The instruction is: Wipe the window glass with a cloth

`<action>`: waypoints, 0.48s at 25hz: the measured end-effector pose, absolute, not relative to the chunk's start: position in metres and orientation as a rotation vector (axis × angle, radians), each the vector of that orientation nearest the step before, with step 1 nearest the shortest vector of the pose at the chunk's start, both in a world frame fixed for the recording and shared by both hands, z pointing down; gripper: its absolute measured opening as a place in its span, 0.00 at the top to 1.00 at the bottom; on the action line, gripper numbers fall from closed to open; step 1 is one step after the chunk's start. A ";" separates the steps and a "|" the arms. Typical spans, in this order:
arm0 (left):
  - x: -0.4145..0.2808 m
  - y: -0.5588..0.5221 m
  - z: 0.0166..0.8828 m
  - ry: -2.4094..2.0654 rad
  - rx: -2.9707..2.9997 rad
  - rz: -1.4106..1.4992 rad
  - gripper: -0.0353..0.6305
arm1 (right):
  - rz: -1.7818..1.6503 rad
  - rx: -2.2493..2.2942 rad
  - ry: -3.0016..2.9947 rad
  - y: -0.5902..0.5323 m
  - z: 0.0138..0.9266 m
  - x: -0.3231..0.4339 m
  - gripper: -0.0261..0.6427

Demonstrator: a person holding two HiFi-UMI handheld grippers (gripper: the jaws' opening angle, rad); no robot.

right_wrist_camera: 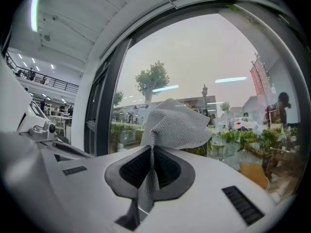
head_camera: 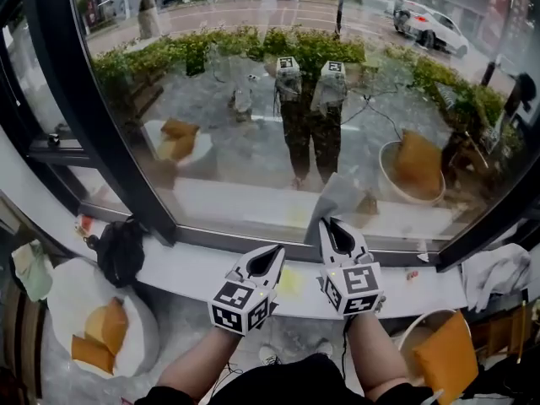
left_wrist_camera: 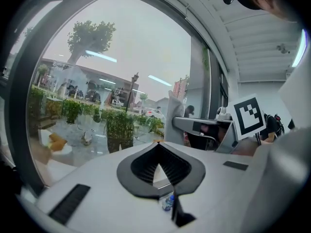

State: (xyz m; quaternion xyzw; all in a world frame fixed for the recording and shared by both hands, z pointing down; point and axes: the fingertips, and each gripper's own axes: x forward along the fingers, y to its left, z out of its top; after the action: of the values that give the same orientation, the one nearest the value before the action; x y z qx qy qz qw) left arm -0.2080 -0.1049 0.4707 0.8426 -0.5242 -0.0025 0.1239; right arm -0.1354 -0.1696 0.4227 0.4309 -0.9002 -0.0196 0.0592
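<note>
The window glass (head_camera: 253,83) fills the upper head view and mirrors both grippers. My right gripper (head_camera: 329,224) is shut on a grey mesh cloth (head_camera: 339,199), which stands up from the jaw tips close to the lower part of the pane. In the right gripper view the cloth (right_wrist_camera: 176,123) fans out above the jaws of that gripper (right_wrist_camera: 151,148), and a strip of it hangs down between them. My left gripper (head_camera: 277,253) sits beside it over the sill, shut with nothing in it. In the left gripper view the tips of that gripper (left_wrist_camera: 158,144) meet at a point.
A thick black window frame (head_camera: 84,99) slants down the left. The white sill (head_camera: 186,270) runs below the glass. A black bag (head_camera: 121,250) lies at its left, a white rag (head_camera: 498,270) at its right. A plate (head_camera: 63,294) and a bowl (head_camera: 413,334) hold orange pieces below.
</note>
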 end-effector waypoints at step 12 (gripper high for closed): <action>-0.227 -0.137 0.461 -1.645 2.396 -0.019 0.94 | -0.138 1.198 -2.771 -0.226 0.403 -0.174 0.91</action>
State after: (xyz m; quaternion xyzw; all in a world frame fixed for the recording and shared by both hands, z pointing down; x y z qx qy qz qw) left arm -0.2269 -0.1375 0.4613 0.8187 -0.5621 -0.0065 0.1172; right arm -0.1741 -0.2256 0.4029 0.3955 -0.9154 -0.0455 0.0597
